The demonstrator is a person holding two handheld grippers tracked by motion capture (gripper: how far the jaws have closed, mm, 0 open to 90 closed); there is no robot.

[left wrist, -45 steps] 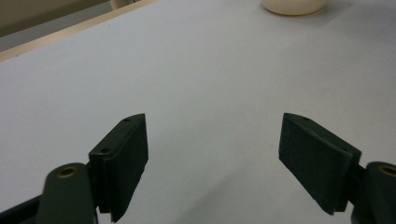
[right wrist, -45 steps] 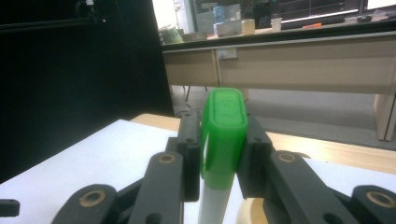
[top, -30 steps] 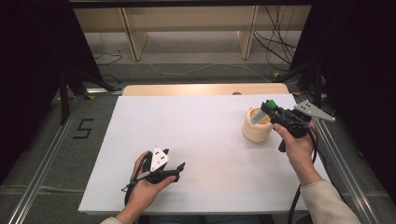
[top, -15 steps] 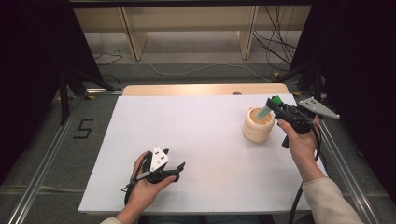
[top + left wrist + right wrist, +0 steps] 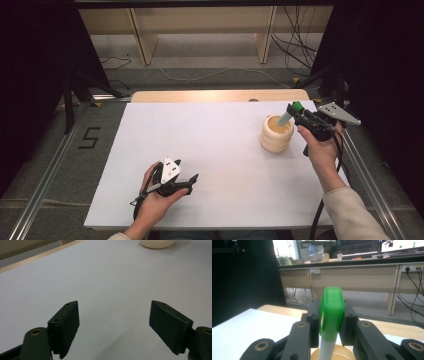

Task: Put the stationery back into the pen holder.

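Right tool (image 5: 296, 114) clamps green-capped marker (image 5: 331, 312), tip over cream holder (image 5: 276, 134); left tool (image 5: 186, 184) gaping.

Even, soft overhead light on the white table (image 5: 215, 150), dark unlit surrounds either side, faint shadow just beside the left gripper (image 5: 113, 326), its jaws softly blurred, green marker cap (image 5: 331, 312) between the right gripper's (image 5: 329, 322) jaws slightly out of focus, bright distant monitors.

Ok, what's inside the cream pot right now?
The lower end of a green-capped marker dips into the cream pot, with the right hand-held gripper shut on its cap end. The pot's wall hides the marker's tip and the pot's bottom.
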